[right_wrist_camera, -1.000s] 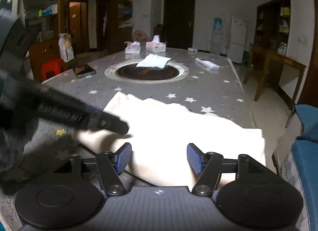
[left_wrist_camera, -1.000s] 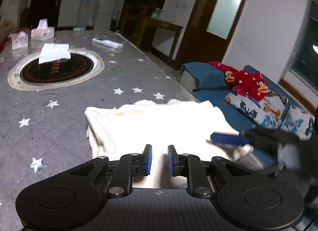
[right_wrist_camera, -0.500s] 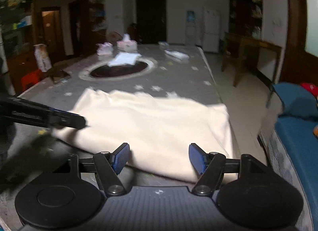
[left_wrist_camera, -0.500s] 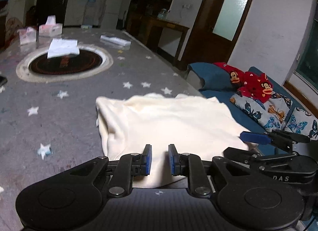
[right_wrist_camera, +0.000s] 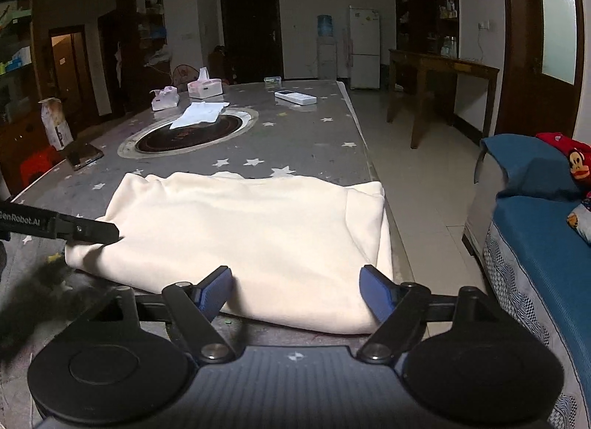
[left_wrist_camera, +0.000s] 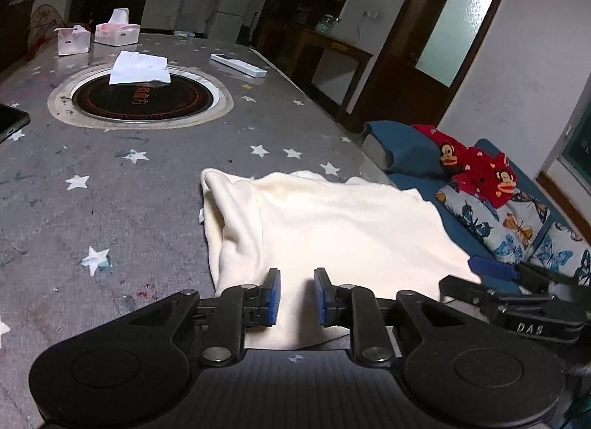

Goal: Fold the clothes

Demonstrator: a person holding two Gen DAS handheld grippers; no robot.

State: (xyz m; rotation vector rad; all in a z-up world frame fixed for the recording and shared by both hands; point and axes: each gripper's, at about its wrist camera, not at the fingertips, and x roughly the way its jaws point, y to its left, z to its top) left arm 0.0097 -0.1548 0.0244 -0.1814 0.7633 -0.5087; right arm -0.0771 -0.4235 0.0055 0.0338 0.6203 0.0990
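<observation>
A cream garment (left_wrist_camera: 332, 229) lies folded flat near the table's front right edge, also seen in the right wrist view as the cream garment (right_wrist_camera: 243, 222). My left gripper (left_wrist_camera: 297, 298) hovers over its near edge. Its jaws are opening, with a narrow gap that shows cloth behind it, and the pads do not press on anything. My right gripper (right_wrist_camera: 297, 288) sits low over the garment's near right part. Its jaws are opening wide and the cloth edge lies between the fingers, untouched. The right gripper (left_wrist_camera: 491, 270) also shows beside the garment's right corner.
The grey star-patterned table (left_wrist_camera: 110, 207) has a round dark inset (left_wrist_camera: 142, 98) with a white cloth (left_wrist_camera: 138, 67) on it. Tissue boxes (left_wrist_camera: 116, 31), a remote (left_wrist_camera: 238, 64) and a dark tablet (right_wrist_camera: 83, 155) lie farther back. A blue sofa (right_wrist_camera: 535, 244) with a red monkey-print garment (left_wrist_camera: 476, 166) stands to the right.
The right gripper slid right along the garment's near edge, off its right corner, and its jaws spread wider. The left gripper's jaws parted slightly.
</observation>
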